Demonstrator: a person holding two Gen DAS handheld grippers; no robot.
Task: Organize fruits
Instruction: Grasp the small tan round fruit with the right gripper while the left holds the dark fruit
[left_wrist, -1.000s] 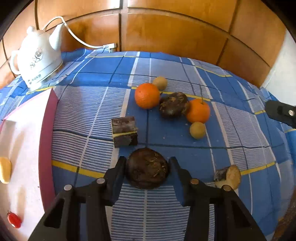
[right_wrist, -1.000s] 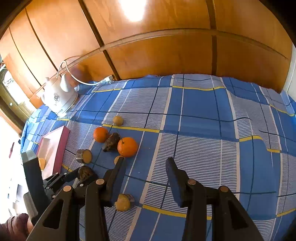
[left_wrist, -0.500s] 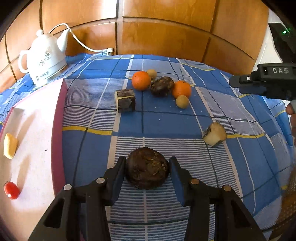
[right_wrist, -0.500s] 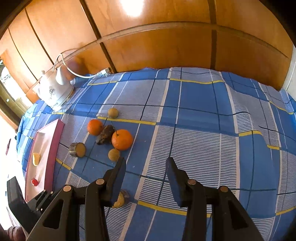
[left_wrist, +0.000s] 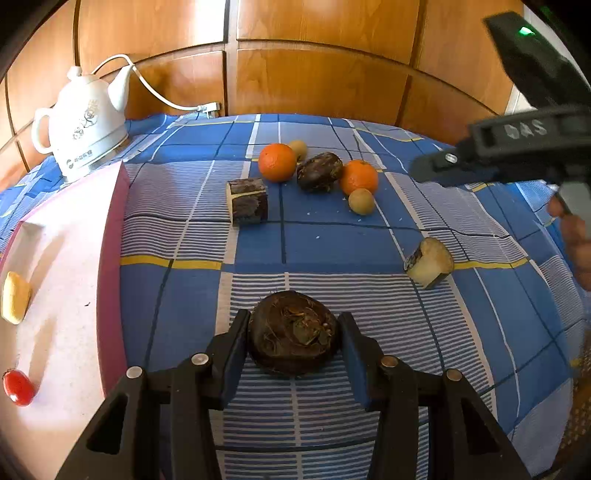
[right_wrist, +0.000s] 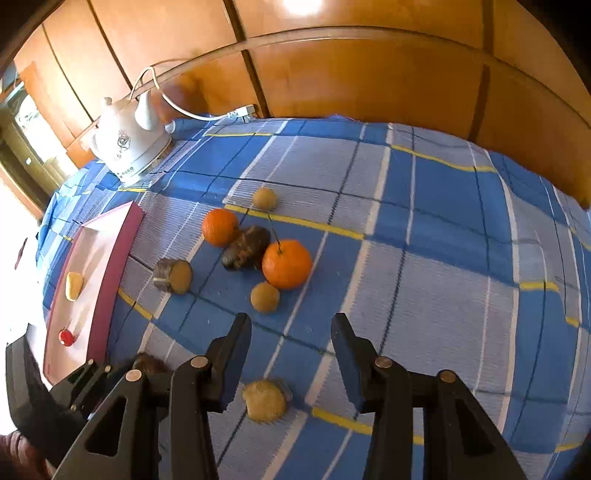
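Wood panelling backs a table spread with a blue checked cloth (left_wrist: 325, 243), and a white electric kettle (left_wrist: 86, 125) stands at its far left corner. Along the left edge lies your pink tray (left_wrist: 110, 266), with a pale yellow piece (left_wrist: 14, 297) and a small red fruit (left_wrist: 17, 387) already in it.

Your left gripper (left_wrist: 293, 332) is clamped on a dark, round, rough-skinned fruit (left_wrist: 293, 332), both pads pressing its sides, just right of the tray's rim.

Your right gripper (right_wrist: 291, 336) hangs above the cloth with its jaws opening. A cut chunk with pale flesh (right_wrist: 265, 400) lies below and between them, nearer the left finger (right_wrist: 236, 350), and neither pad touches it.

Further back sits the cluster: two oranges (left_wrist: 277, 162) (left_wrist: 359, 176) flank a dark oval fruit (left_wrist: 319, 171), which touches both. One small tan fruit (left_wrist: 361, 201) sits just in front of the right orange, another (left_wrist: 298, 147) behind the left. A dark-skinned cut block (left_wrist: 247, 201) lies apart, to the cluster's left.
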